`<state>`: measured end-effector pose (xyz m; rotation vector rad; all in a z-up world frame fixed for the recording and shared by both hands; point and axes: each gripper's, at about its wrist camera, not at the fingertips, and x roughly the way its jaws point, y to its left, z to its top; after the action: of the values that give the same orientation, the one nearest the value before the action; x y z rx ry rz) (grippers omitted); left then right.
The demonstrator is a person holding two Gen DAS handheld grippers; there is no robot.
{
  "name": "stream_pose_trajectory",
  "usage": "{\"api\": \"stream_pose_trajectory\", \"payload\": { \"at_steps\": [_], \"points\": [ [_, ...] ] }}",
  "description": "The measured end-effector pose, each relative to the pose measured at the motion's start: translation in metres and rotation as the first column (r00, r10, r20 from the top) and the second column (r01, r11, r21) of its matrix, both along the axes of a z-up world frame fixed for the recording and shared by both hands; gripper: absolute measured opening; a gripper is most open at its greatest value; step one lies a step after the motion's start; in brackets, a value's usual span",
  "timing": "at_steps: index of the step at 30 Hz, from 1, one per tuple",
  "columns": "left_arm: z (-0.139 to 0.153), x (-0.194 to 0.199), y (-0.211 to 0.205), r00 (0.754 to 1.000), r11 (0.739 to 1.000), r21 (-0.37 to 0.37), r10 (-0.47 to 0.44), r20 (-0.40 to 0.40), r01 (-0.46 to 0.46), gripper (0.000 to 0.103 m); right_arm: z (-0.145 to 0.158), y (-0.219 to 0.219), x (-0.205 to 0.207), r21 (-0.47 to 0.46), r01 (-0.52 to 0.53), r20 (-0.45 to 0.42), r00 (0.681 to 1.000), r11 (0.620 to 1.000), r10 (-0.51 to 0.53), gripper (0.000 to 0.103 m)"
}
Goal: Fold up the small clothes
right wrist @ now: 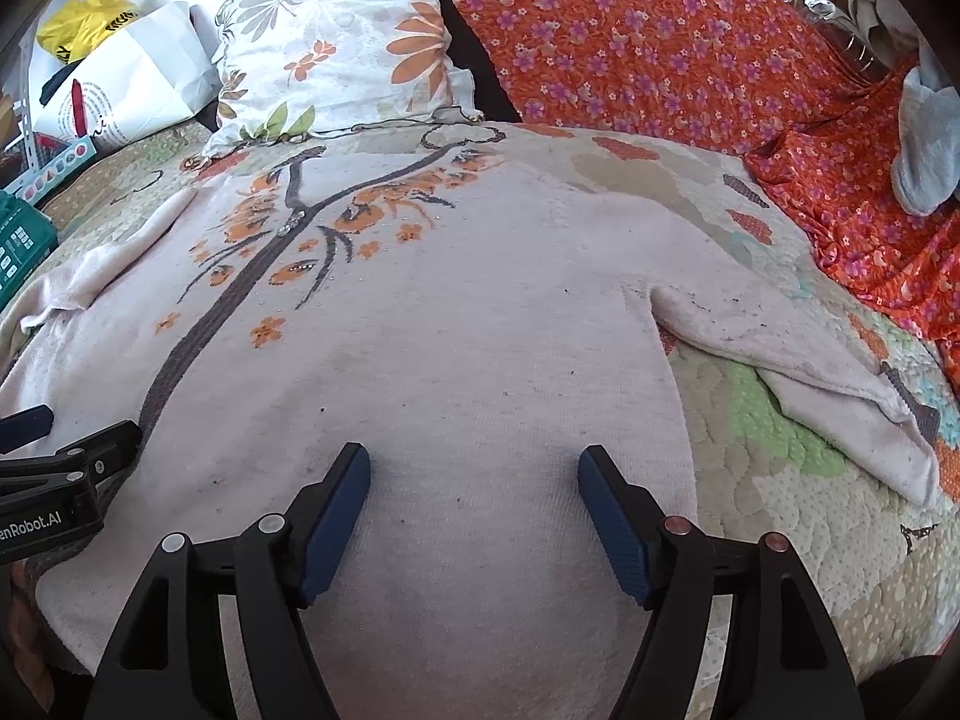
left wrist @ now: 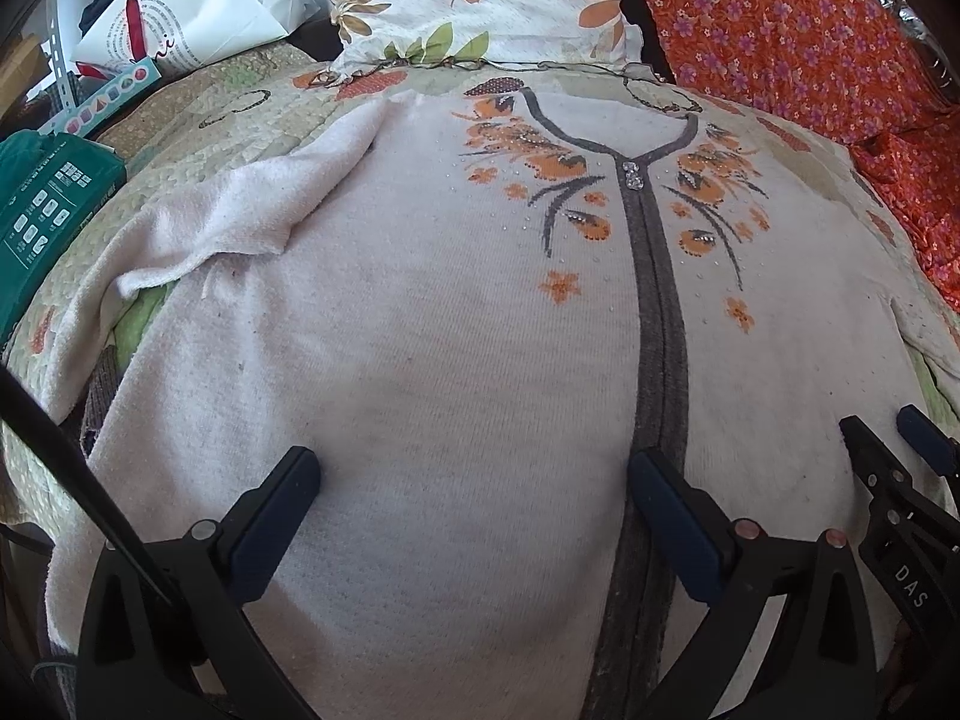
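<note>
Item: pale knit cardigan (left wrist: 420, 312) with orange flower pattern, lying spread flat, front up, on quilted bed (right wrist: 798, 516). Left tongs (left wrist: 474, 468) and right tongs (right wrist: 474, 462) both hovering wide apart over hem, gripping nothing. Floral pillow (right wrist: 336, 42) lying beyond collar

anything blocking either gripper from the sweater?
Nothing visible. The left gripper and right gripper both stand open right over the sweater, which lies flat on the quilt. Pillow and orange cloth sit beyond it.
</note>
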<state>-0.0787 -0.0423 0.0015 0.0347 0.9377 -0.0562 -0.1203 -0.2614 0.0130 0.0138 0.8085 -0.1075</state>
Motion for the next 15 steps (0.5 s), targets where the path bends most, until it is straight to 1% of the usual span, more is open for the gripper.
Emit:
{"api": "stream_pose_trajectory", "payload": {
  "at_steps": [11, 15],
  "points": [
    [0.0008, 0.0012, 0.0000, 1.000, 1.000, 0.012, -0.002, 0.000, 0.002, 0.103, -0.0008, 0.0000, 0.0005, -0.003, -0.001, 0.004, 1.000, 1.000, 0.001, 0.080],
    [0.0043, 0.0084, -0.0017, 0.999, 0.999, 0.035, 0.005, -0.041, -0.003, 0.103, -0.0015, -0.0021, 0.0034, 0.003, -0.001, 0.014, 1.000, 1.000, 0.001, 0.085]
  ]
}}
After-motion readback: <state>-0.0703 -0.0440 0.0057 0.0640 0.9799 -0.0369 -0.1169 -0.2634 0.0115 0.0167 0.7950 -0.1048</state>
